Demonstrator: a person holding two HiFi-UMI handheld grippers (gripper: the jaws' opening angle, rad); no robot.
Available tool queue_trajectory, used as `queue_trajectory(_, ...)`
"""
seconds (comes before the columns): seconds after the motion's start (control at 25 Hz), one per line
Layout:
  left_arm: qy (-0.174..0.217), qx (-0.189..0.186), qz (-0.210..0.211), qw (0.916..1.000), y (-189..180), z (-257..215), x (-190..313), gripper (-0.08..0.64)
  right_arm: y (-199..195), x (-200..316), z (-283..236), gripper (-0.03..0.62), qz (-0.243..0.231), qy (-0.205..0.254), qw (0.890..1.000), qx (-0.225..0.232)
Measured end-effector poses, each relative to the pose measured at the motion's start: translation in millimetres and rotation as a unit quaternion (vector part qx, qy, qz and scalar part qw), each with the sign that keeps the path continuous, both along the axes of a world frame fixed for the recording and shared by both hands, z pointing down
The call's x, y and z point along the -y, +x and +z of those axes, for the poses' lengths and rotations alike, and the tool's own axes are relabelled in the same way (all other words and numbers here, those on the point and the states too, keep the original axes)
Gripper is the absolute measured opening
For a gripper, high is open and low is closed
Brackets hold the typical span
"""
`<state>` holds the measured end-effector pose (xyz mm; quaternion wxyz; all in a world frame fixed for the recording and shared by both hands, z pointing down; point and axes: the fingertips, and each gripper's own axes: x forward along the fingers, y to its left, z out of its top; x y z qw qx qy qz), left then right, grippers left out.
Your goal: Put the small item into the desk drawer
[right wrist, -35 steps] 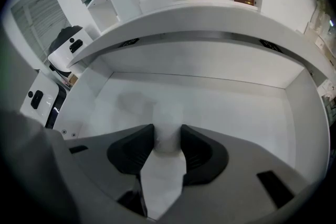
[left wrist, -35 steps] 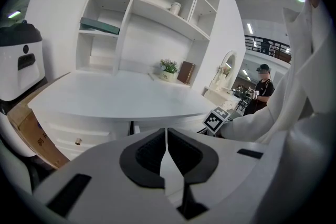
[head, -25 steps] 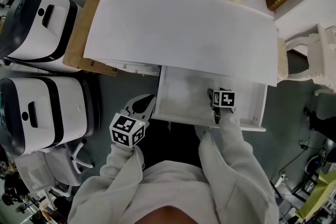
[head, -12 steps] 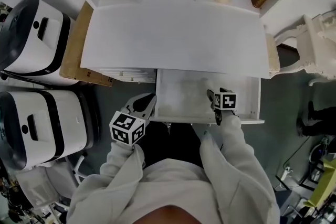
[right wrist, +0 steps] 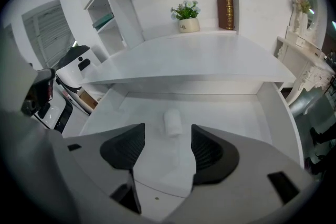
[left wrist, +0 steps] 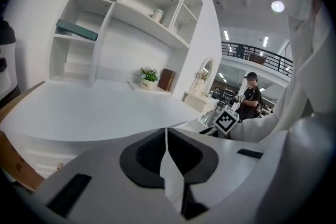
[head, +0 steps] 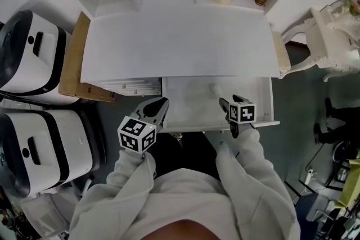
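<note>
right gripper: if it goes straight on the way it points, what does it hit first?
Most likely the small white item lying on the drawer floor, straight ahead of the open right gripper. Depth is unclear: if it is angled down, it may touch the floor just short of it.

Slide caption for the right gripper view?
Open right gripper at the open drawer, small white item lying on its floor.

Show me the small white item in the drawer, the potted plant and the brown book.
small white item (right wrist: 172,123): right gripper view, middle of its top side.
potted plant (right wrist: 187,25): right gripper view, on the white pot.
brown book (right wrist: 226,10): right gripper view, middle of the spine.
</note>
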<state>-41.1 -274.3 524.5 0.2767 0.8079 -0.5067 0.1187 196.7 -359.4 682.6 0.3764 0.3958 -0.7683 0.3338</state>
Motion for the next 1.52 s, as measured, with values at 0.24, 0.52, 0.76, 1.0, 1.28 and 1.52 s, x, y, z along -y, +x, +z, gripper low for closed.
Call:
queue_trajectory(0.24, 0.007, -0.006, 0.035, 0.9994, 15, 0, 13, 0.026, 4, -14, -28, 0.288, 0.007, 0.022, 0.999, 0.028)
queue_trajectory(0.52, 0.011, -0.003, 0.079, 0.9968, 34, 1, 27, 0.026, 8, -32, -72, 0.269, 0.028, 0.067, 0.996, 0.060)
queue_trajectory(0.76, 0.020, 0.003, 0.108, 0.9939, 47, -6, 35, 0.026, 17, -40, -117, 0.226, 0.055, 0.128, 0.987, 0.081)
queue_trajectory(1.0, 0.059, -0.002, 0.135, 0.9891, 66, -36, 42, 0.027, 27, -41, -167, 0.137, 0.081, 0.198, 0.973, 0.088)
queue_trajectory(1.28, 0.108, -0.004, 0.145, 0.9836, 77, -70, 51, 0.026, 36, -44, -247, 0.055, 0.115, 0.292, 0.941, 0.126)
queue_trajectory(1.52, 0.128, -0.003, 0.137, 0.9822, 73, -80, 54, 0.026, 61, -50, -278, 0.041, 0.164, 0.375, 0.901, 0.145)
